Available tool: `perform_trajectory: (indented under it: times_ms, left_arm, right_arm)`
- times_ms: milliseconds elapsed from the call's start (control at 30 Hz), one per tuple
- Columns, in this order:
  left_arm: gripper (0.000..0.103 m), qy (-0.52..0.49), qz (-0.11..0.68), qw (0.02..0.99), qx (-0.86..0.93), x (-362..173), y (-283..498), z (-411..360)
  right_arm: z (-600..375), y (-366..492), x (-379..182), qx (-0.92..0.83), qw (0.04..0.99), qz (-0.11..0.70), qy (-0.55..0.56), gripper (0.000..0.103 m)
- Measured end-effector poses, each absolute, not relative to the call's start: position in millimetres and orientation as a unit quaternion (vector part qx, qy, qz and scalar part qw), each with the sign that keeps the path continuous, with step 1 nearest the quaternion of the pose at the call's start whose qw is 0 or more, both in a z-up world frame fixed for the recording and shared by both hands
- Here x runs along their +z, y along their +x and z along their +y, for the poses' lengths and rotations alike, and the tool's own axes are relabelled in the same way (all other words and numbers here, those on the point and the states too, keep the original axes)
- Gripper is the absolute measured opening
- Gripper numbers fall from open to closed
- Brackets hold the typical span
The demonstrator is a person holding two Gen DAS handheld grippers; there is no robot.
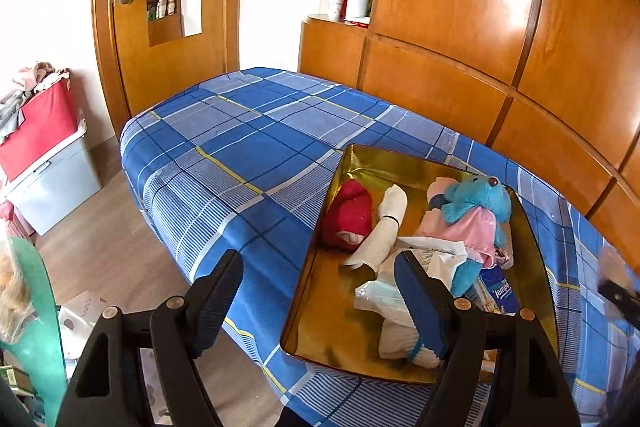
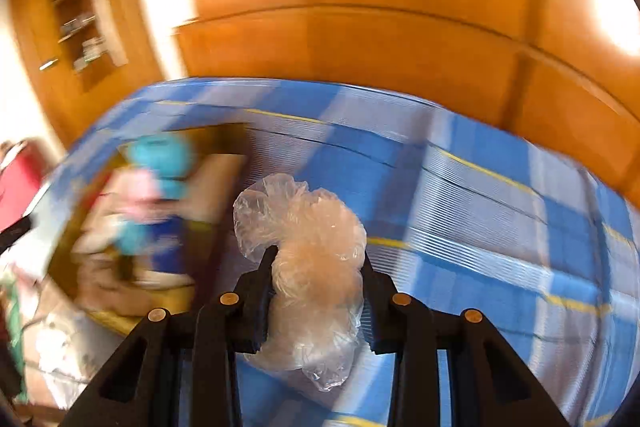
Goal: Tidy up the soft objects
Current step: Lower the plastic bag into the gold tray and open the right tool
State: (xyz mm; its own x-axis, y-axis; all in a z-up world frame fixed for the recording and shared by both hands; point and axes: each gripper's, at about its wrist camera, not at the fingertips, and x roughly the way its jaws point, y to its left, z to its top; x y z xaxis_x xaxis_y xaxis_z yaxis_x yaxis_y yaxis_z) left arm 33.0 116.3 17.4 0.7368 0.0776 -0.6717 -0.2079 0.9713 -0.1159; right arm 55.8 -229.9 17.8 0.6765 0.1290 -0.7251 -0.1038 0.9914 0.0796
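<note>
A gold tray (image 1: 316, 315) lies on the blue plaid bed (image 1: 240, 147). In it are a blue plush toy in a pink dress (image 1: 476, 215), a red soft item (image 1: 348, 215), a white sock (image 1: 384, 227) and white cloths. My left gripper (image 1: 316, 295) stands open over the tray's near left rim, nothing between its fingers. In the blurred right wrist view, my right gripper (image 2: 318, 267) is shut on a crumpled clear plastic bag (image 2: 308, 227) holding something pale and fluffy. It hangs above the bed, right of the tray (image 2: 120, 315) and the blue plush (image 2: 160, 155).
A tissue packet (image 1: 496, 291) lies in the tray by the plush. Wooden wardrobe panels (image 1: 460, 27) back the bed. On the floor at the left stand a white bin (image 1: 52, 183) with a red cover and clothes, and a green-edged glass panel (image 1: 44, 307).
</note>
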Motion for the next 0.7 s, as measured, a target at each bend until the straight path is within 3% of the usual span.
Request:
perform_trajectory:
  times_ms: [300, 700]
  left_arm:
    - [0.078, -0.095, 0.357, 0.926, 0.078, 16, 31, 118]
    - [0.084, -0.096, 0.367, 0.922, 0.079, 6, 34, 122]
  right_arm:
    - [-104, 81, 17, 0.198, 0.881, 0.427, -0.042, 0.035]
    - [-60, 105, -26, 0.177, 0.85, 0.496, -0.015, 0.044]
